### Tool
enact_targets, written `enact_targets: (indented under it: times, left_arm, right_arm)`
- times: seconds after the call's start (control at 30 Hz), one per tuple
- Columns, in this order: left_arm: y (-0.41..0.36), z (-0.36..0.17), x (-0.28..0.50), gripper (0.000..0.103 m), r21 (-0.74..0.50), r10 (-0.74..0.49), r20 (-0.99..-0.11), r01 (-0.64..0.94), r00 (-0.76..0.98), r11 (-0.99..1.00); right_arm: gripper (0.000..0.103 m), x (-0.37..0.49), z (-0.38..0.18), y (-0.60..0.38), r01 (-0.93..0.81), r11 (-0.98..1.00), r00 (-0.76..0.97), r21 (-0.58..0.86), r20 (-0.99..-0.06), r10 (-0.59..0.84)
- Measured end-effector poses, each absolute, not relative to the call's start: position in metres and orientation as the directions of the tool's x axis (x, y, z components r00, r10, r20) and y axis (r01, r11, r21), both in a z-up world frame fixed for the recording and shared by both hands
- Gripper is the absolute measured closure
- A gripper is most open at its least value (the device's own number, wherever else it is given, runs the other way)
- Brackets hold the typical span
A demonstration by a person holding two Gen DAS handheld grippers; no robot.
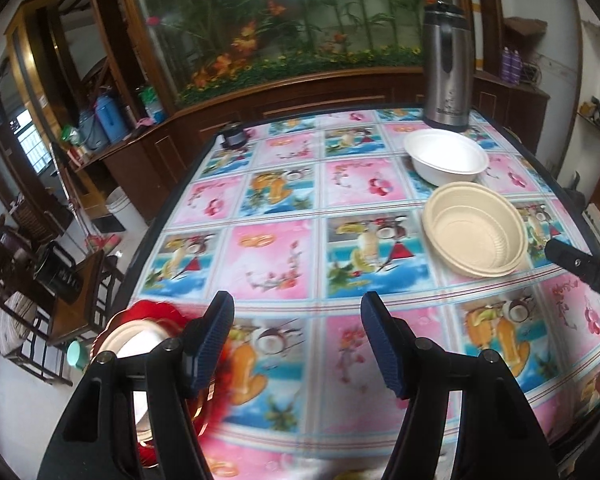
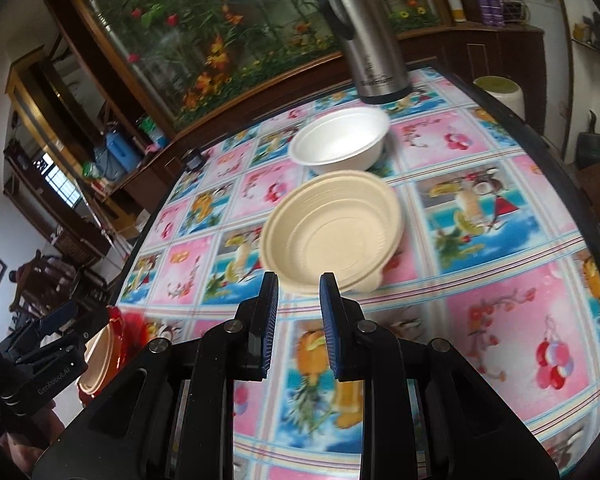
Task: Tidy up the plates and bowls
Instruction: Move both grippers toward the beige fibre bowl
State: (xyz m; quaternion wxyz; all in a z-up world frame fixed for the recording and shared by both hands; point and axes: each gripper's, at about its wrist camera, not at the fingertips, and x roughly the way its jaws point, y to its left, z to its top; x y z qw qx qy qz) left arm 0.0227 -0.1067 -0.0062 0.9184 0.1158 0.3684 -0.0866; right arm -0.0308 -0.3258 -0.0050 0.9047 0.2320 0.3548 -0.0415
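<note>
A beige bowl [image 1: 476, 232] [image 2: 332, 236] sits on the flowered tablecloth, with a white bowl [image 1: 446, 156] [image 2: 340, 140] just behind it. At the table's near left corner lies a red plate [image 1: 156, 312] [image 2: 134, 328] carrying a pale dish [image 1: 132, 340] [image 2: 100, 352]. My left gripper [image 1: 298, 312] is open over the cloth, with nothing between its fingers and the red plate at its left finger. My right gripper [image 2: 299, 292] has its jaws a narrow gap apart and holds nothing; its tips stand just short of the beige bowl's near rim.
A steel thermos [image 1: 446, 68] [image 2: 368, 36] stands behind the white bowl at the table's far edge. A small dark jar [image 1: 234, 136] [image 2: 194, 160] sits at the far left corner. Wooden chairs [image 1: 76, 280] stand left of the table, a white stool [image 2: 500, 92] to the right.
</note>
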Motion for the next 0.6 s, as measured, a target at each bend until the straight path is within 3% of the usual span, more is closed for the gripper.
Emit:
enact_targets:
  times: [0.07, 0.17, 0.6]
  left_arm:
    - [-0.117, -0.009, 0.027, 0.037, 0.153, -0.077, -0.704, 0.257, 0.706, 0.954]
    - [-0.128, -0.012, 0.032, 0.037, 0.16, -0.079, -0.714, 0.272, 0.696, 0.949]
    - [-0.173, -0.031, 0.061, 0.037, 0.175, -0.078, -0.757, 0.316, 0.649, 0.932]
  right_arm:
    - [0.081, -0.03, -0.005, -0.338, 0.258, 0.882, 0.745, 0.393, -0.663, 0.078]
    - [0.072, -0.032, -0.007, -0.354, 0.284, 0.868, 0.749, 0.407, -0.66, 0.065]
    - [0.072, -0.019, -0.023, -0.395, 0.342, 0.828, 0.73, 0.444, -0.68, 0.064]
